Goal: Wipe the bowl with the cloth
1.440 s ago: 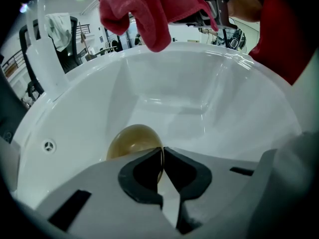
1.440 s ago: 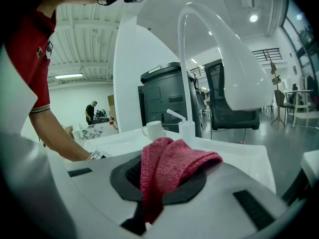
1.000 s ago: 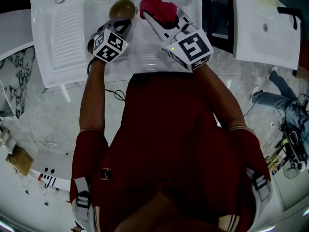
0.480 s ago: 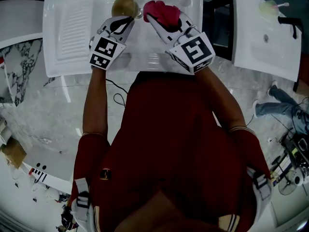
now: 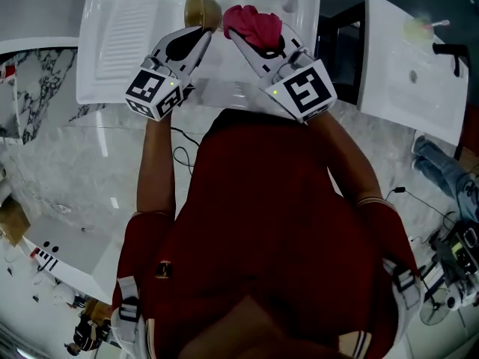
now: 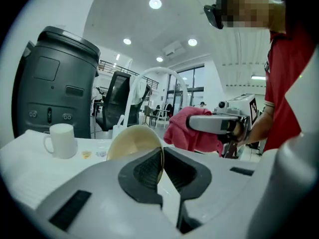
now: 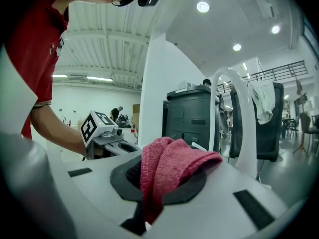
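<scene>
Bowl (image 5: 200, 7) and cloth (image 5: 254, 25) hang side by side over the basin of a white sink unit (image 5: 232, 81), each carried by its own tongs. The left tongs (image 5: 203, 32) are closed almost fully, their dark gripping faces pinching the bowl's thin rim. The cream-coloured bowl is tipped on its side, lifted off the sink, and leans away to the left of the jaws. The right tongs (image 5: 247, 42) are clamped on a fold of the pink cloth, which bunches up out of the jaws and spills over one of them. The cloth sits just to the right of the bowl. Whether the two touch cannot be told from any view.

Close behind them a white arched faucet (image 7: 243, 128) rises from the back of the basin, nearer the cloth than the bowl. A ribbed drainboard (image 5: 120, 36) takes up the left part of the sink unit, and a white mug (image 6: 61, 140) stands upright at its far corner, well apart from the bowl. Beyond the mug stands a tall dark grey machine (image 6: 57, 83), with a black office chair (image 6: 115, 101) further back.

A second sink unit (image 5: 412, 58) stands to the right, separated from the first by a dark gap. The person's red-sleeved arms reach forward over a pale marbled floor (image 5: 67, 170), where a thin dark cable (image 5: 179, 148) trails below the left arm.
</scene>
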Demonstrator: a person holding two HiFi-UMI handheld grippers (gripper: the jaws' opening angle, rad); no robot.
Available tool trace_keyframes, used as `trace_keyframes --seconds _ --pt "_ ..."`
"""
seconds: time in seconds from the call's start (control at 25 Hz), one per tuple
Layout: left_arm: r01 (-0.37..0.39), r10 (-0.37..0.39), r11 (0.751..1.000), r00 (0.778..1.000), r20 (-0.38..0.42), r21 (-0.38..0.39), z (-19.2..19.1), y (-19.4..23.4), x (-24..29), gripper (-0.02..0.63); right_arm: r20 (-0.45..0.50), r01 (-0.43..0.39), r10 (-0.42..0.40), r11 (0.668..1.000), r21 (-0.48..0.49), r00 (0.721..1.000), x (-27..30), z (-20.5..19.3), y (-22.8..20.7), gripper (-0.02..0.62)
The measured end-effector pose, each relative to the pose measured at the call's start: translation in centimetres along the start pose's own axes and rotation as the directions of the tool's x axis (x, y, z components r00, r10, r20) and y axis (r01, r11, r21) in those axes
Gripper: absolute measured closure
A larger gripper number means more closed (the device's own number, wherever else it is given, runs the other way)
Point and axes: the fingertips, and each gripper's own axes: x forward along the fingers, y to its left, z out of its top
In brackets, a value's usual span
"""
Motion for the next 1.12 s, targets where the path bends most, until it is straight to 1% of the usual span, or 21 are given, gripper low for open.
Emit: trace_keyframes --seconds 0.08,0.2,0.36,0.48,0.68,0.88,1.12 --pt "0.0 0.001 1.0 0.999 0.045 -0.03 0.8 -0.6 -0.5 0.583 0.014 -0.037 0.038 0.996 -0.078 0.999 -0.3 0.9 0.7 0.568" --pt "0.013 -0.005 0.997 0.994 0.107 -0.07 1.9 -1.6 -1.1 0.583 0.016 -0.081 0.085 0.981 -0.179 0.996 -1.0 1.9 1.7 0.568" --pt "0.06 -0.039 0.992 0.984 0.174 -0.114 3.4 -3.2 -1.9 0.583 -0.015 -0.123 0.124 0.955 -0.271 0.992 -2.1 2.7 2.9 0.568" --pt "0.083 -0.054 0.988 0.977 0.204 -0.133 3.8 -4.3 -2.3 0.583 -0.033 -0.146 0.143 0.936 -0.321 0.989 -3.0 3.3 3.7 0.568" --pt "0.09 -0.062 0.987 0.976 0.207 -0.131 4.0 -5.8 -2.9 0.583 -0.045 -0.186 0.183 0.902 -0.391 0.982 -3.5 3.6 5.2 0.568" --pt "0.09 -0.071 0.991 0.981 0.181 -0.095 4.0 -7.0 -3.7 0.583 -0.048 -0.208 0.209 0.872 -0.444 0.977 -3.6 3.9 6.1 0.568" --pt "0.135 -0.124 0.989 0.98 0.153 -0.065 3.7 -8.3 -4.7 0.584 -0.072 -0.229 0.221 0.857 -0.461 0.973 -3.3 4.2 6.6 0.568"
